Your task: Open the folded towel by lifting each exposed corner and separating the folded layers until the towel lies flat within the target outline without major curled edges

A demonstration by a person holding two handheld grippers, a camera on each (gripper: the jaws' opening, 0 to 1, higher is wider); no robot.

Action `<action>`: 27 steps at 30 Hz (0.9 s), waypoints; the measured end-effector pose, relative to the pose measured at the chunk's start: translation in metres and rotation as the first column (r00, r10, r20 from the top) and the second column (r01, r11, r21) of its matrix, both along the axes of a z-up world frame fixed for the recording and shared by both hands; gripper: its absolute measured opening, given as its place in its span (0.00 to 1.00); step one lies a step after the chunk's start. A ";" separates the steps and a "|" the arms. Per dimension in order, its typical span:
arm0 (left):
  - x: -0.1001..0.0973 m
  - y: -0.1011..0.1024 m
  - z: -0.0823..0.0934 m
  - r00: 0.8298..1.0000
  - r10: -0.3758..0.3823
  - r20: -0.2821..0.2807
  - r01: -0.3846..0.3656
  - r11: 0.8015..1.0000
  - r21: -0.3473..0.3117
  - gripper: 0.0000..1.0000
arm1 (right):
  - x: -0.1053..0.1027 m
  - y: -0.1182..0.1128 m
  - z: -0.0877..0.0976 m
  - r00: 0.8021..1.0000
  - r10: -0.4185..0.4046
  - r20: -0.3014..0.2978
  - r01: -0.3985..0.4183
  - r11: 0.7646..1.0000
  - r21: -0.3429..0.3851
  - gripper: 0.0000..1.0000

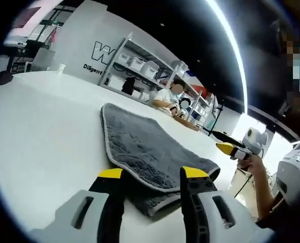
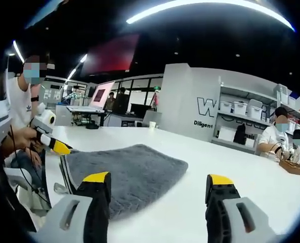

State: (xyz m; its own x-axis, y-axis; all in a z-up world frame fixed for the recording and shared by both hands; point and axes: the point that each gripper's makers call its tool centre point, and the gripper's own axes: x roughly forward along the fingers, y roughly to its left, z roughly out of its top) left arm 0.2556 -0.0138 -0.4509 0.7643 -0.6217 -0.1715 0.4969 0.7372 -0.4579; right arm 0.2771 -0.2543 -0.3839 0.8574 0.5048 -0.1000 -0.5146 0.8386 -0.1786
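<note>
A dark grey folded towel [image 1: 139, 144] lies on the white table [image 1: 43, 131], its upper layer stacked on a lower one at the near edge. My left gripper [image 1: 152, 174] is open, its yellow-tipped jaws straddling that near edge just above it. The right gripper [image 1: 225, 148], held in a hand, hovers off the towel's far right corner. In the right gripper view the towel [image 2: 132, 172] lies ahead and left. My right gripper [image 2: 159, 179] is open over its near right part, holding nothing. The left gripper [image 2: 56, 146] comes in at the towel's left corner.
Seated people [image 1: 167, 96] [image 2: 276, 136] work at the table's far side, with a wooden box [image 2: 293, 167] beside them. Shelves with bins [image 2: 241, 114] line the white wall behind. The person holding the grippers [image 2: 23, 101] stands at the table's left edge.
</note>
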 end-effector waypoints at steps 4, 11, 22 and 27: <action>0.005 0.002 0.000 1.000 0.023 0.007 -0.023 1.000 -0.016 0.31 | 0.003 0.002 0.000 1.000 0.006 -0.004 -0.006 1.000 -0.007 0.74; 0.014 0.007 -0.002 0.998 0.066 0.023 -0.065 0.997 -0.032 0.18 | 0.008 0.007 0.003 1.000 0.018 -0.002 -0.018 1.000 -0.015 0.73; 0.022 0.000 0.013 0.993 0.063 0.096 -0.064 0.998 0.008 0.02 | 0.026 0.026 0.013 0.998 0.067 0.011 -0.067 0.997 -0.026 0.72; 0.023 -0.011 0.018 0.992 0.025 0.125 -0.031 0.998 0.050 0.01 | 0.034 0.036 0.016 0.996 0.092 0.011 -0.092 0.995 -0.033 0.72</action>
State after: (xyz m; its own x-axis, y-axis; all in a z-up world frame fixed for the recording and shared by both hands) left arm 0.2782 -0.0252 -0.4327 0.7987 -0.5925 -0.1054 0.5262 0.7726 -0.3552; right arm 0.3113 -0.2178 -0.3681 0.8087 0.5785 -0.1069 -0.5870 0.7814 -0.2120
